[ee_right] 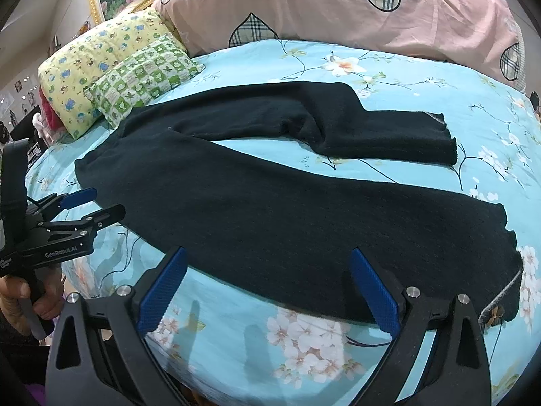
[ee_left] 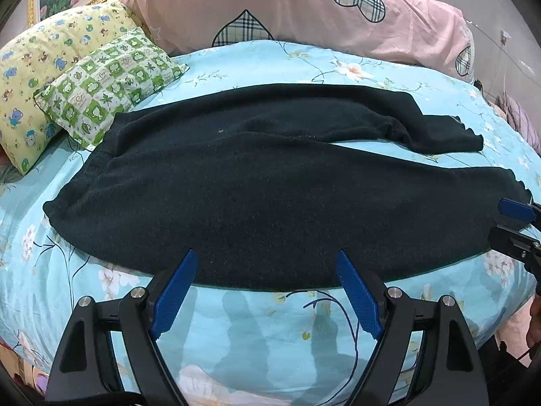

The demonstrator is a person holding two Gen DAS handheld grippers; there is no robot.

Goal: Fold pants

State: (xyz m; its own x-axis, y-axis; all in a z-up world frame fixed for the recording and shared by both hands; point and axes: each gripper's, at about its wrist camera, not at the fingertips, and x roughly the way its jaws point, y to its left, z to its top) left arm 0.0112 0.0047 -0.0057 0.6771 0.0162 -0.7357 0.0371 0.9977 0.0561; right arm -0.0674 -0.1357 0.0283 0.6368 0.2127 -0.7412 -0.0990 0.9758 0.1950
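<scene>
Broadly, the scene is filled by a bed (ee_left: 263, 331) covered with a light blue flowered sheet, with a pink quilt (ee_left: 304, 6) heaped along its far side and two small pillows, one yellow (ee_left: 37, 64) and one green-checked (ee_left: 108, 84), at the far left. Spread across the middle of the bed are the pants (ee_left: 257, 196), dark and knitted or fleecy in look, lying flat with the waist towards the left and the two legs running to the right; the legs are parted, a wedge of sheet showing between them, and the far leg is bent and rumpled near its hem. No fold has yet been made. The cloth is judged to be soft, limp and light, likely to sag and drag on the sheet rather than slide, so it would best be taken at an edge through both layers: at the waistband corner on the left and at the near hem on the right. The left gripper (ee_left: 267, 291) is held just short of the near edge of the pants, its jaws spread wide and holding nothing. The right gripper (ee_right: 267, 291) hovers likewise over the near leg, jaws wide and likewise bare.
</scene>
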